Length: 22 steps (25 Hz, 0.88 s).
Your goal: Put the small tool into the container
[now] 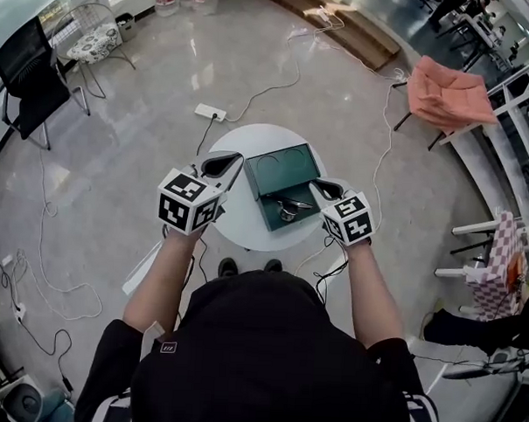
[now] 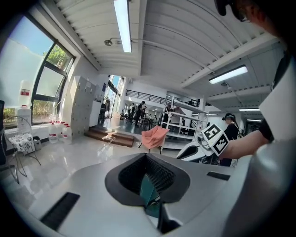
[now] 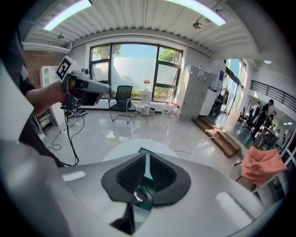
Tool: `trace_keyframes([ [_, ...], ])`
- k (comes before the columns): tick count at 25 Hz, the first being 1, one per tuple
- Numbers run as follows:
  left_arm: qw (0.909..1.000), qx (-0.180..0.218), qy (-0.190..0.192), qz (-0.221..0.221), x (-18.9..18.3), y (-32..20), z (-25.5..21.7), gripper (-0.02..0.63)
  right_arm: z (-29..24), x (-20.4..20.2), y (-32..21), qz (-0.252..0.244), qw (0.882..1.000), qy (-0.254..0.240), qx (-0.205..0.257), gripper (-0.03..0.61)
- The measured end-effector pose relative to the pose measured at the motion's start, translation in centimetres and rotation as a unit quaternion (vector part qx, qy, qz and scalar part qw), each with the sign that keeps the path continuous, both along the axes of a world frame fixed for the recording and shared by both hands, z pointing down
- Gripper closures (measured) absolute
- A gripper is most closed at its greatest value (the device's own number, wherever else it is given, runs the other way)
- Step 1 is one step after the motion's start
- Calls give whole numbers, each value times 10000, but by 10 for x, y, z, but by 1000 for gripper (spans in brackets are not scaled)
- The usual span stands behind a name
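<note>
Right gripper view: small tool (image 3: 138,194) indistinct

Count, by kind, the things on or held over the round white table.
Handheld tools: 2 (left tool, right tool)
Green container: 1
Small metal tool inside it: 1
Total: 4

The open green box (image 1: 279,167) on the small round white table (image 1: 242,227) is free from above. The left gripper (image 1: 236,159) and the right gripper (image 1: 315,187) sit close at its two sides. The far side has room.
</note>
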<state>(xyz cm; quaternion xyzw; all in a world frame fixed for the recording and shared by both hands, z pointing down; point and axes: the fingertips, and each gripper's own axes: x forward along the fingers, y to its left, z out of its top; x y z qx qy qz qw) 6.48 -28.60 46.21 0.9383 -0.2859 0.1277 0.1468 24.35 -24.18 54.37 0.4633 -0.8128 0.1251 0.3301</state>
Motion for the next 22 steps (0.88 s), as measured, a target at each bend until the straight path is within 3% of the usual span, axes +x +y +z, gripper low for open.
trace_keyframes([
  [6, 9995, 228, 168, -146, 8, -22, -29, 608, -61, 10, -13, 193, 9960, -672, 559, 546],
  [13, 9980, 599, 124, -158, 31, -37, -70, 607, -137, 37, -18, 233, 9815, -1396, 1287, 565],
  [22, 9957, 914, 107, -107, 39, -50, -112, 607, -222, 87, -21, 109, 9638, -1510, 2195, 568],
])
